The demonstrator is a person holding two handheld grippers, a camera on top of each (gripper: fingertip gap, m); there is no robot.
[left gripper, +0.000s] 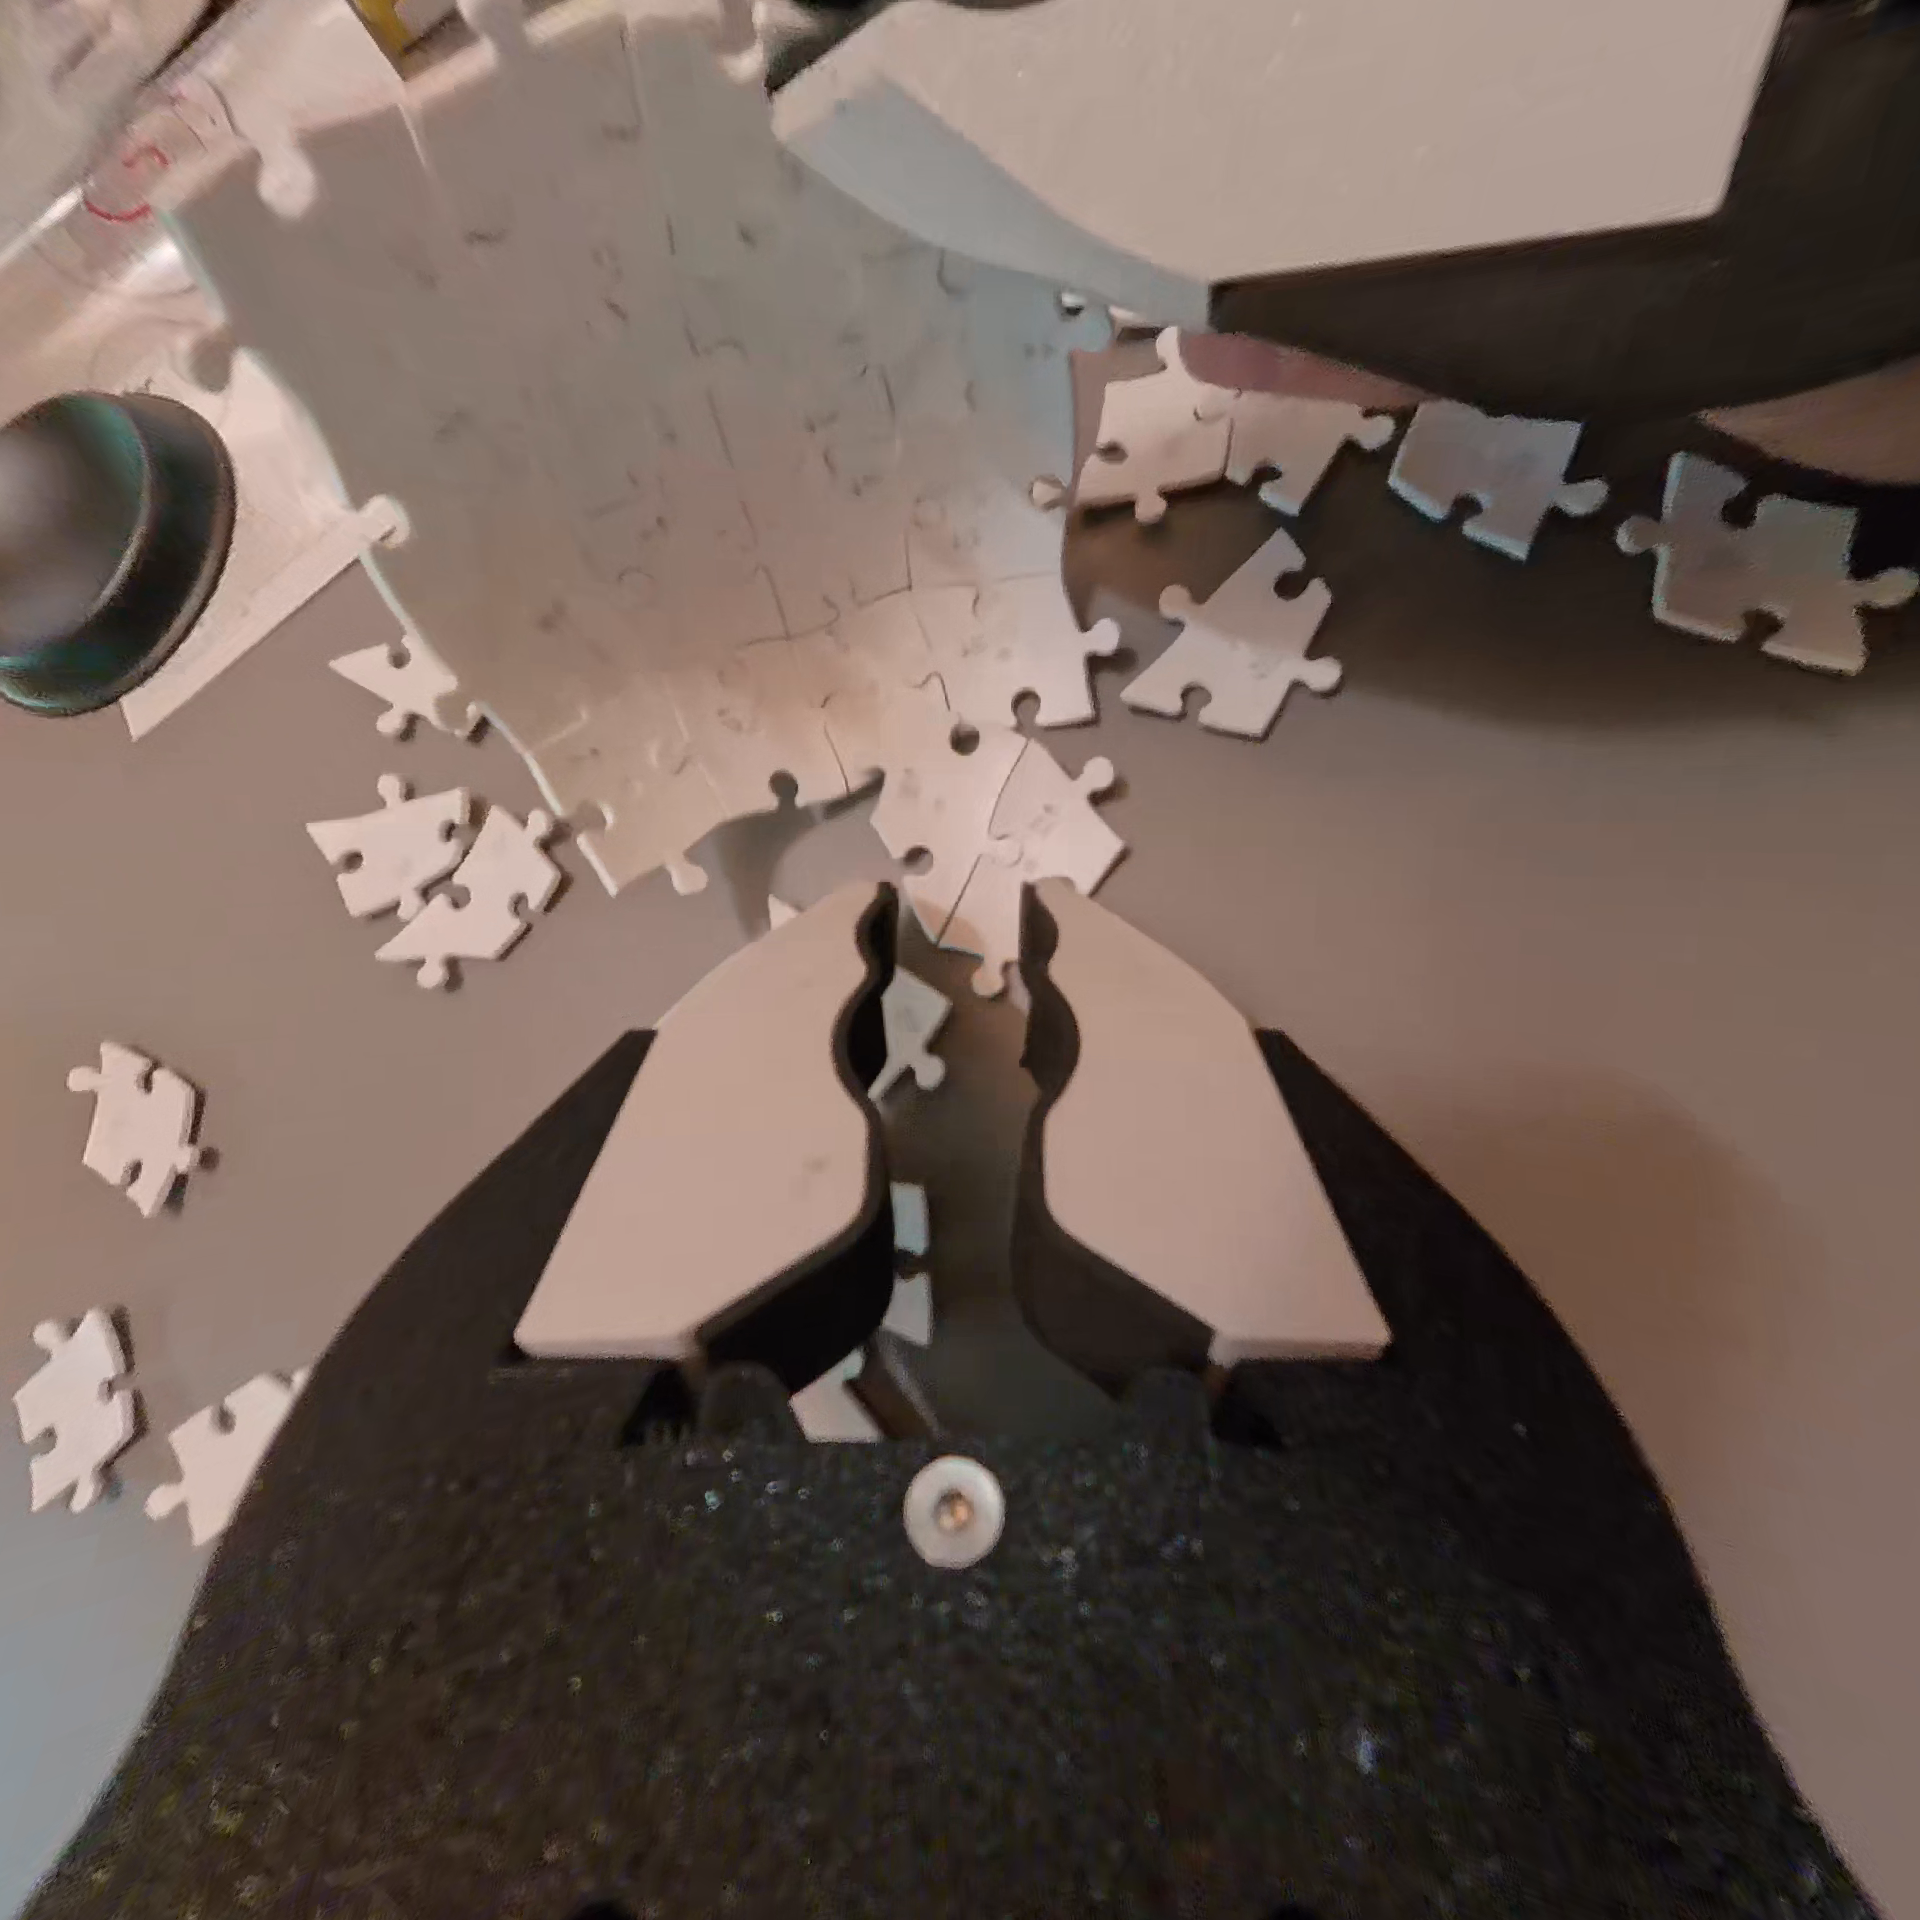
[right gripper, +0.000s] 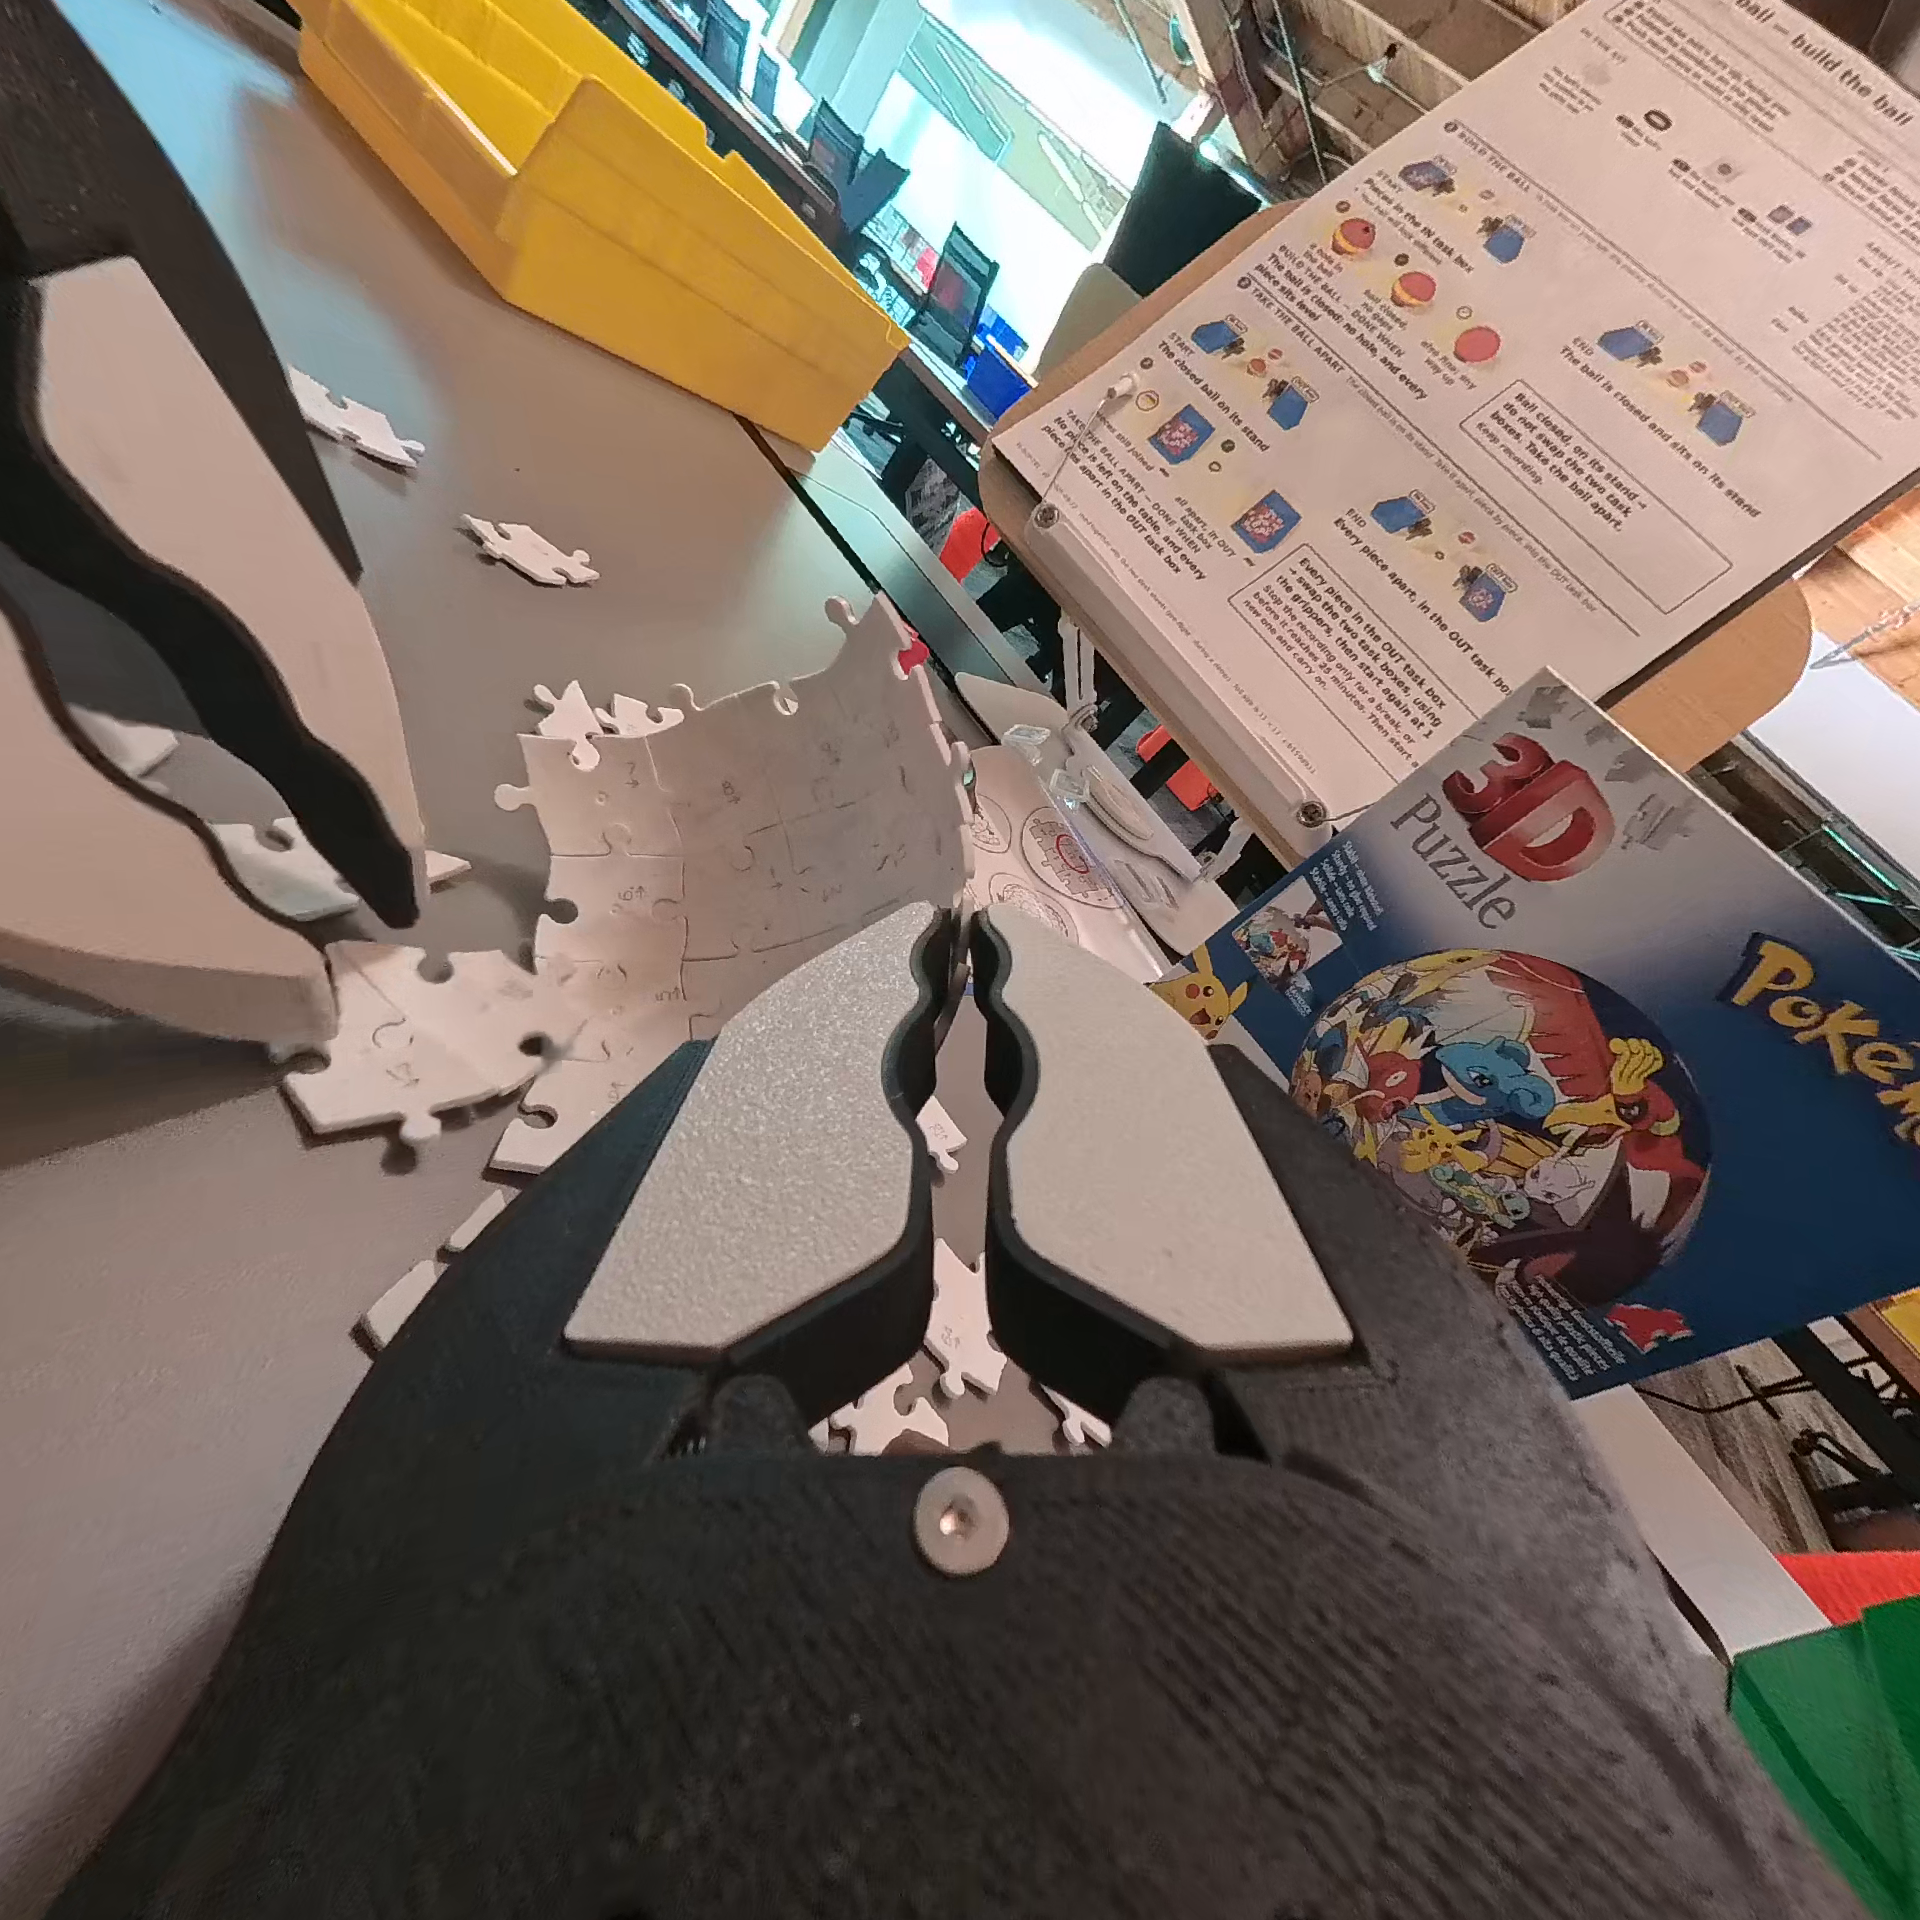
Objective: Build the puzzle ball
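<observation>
A curved shell of joined white puzzle pieces [left gripper: 675,416] stands on the grey table [left gripper: 1455,935]; it also shows in the right wrist view [right gripper: 748,831]. My left gripper [left gripper: 961,914] is open at the shell's lower edge. A flap of two joined pieces [left gripper: 997,831] reaches in between its fingertips, and the pads do not press on it. The right wrist view shows this gripper [right gripper: 353,956] side-on beside that flap [right gripper: 416,1029]. My right gripper [right gripper: 966,930] is shut on the shell's thin right edge. Its fingers [left gripper: 1195,135] fill the top right of the left wrist view.
Loose white pieces [left gripper: 1226,644] [left gripper: 426,873] lie scattered around the shell. A dark round stand [left gripper: 104,551] sits at the left on a paper leaflet [right gripper: 1049,842]. Yellow trays [right gripper: 623,208], an instruction board [right gripper: 1455,364] and the blue puzzle box [right gripper: 1558,1039] stand behind and to the right. The grippers' ends are close to 10 cm from one another.
</observation>
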